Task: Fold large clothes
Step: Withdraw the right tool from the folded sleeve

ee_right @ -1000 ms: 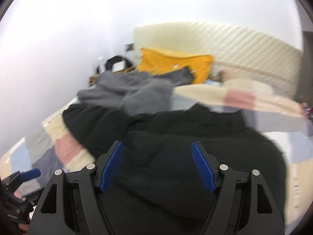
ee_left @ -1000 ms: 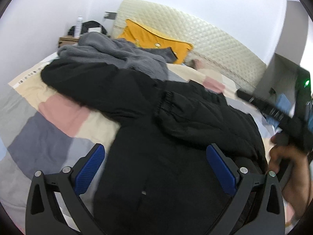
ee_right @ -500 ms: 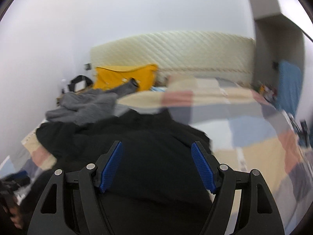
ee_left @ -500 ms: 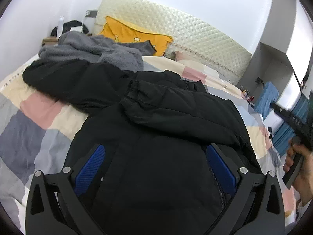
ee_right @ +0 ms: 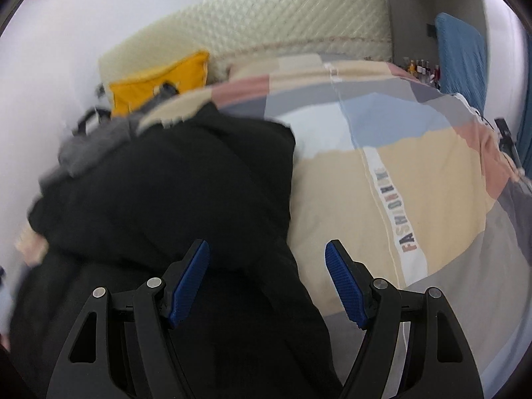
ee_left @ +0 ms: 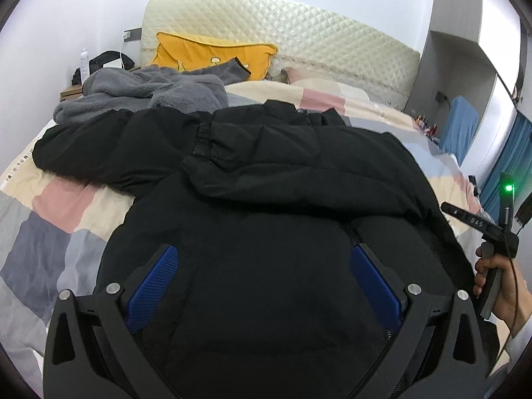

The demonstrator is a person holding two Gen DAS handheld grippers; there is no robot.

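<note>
Big black padded jacket (ee_left: 266, 219) spread across patchwork bed quilt (ee_right: 415, 179), grey fleece garment (ee_left: 149, 89) at far left. Left claw (ee_left: 262, 282) open above jacket body; right claw (ee_right: 267, 276) open over jacket's right edge, gripping nothing.

We are in a home bedroom. Ahead of our tongs lies a bed under a patchwork duvet of pink, cream, grey and blue panels (ee_left: 69, 212), printed with coloured letters. Beyond it stands a cream diamond-quilted padded headboard (ee_left: 299, 43), with a mustard-yellow fabric cushion (ee_left: 199, 53) leaning on it. Far left we see a small wooden bedside table (ee_left: 71, 92) carrying a white bottle (ee_left: 84, 61). Far right, blue fabric curtains (ee_left: 508, 163). A rumpled grey fleece garment (ee_left: 149, 89) lies on the duvet.
</note>
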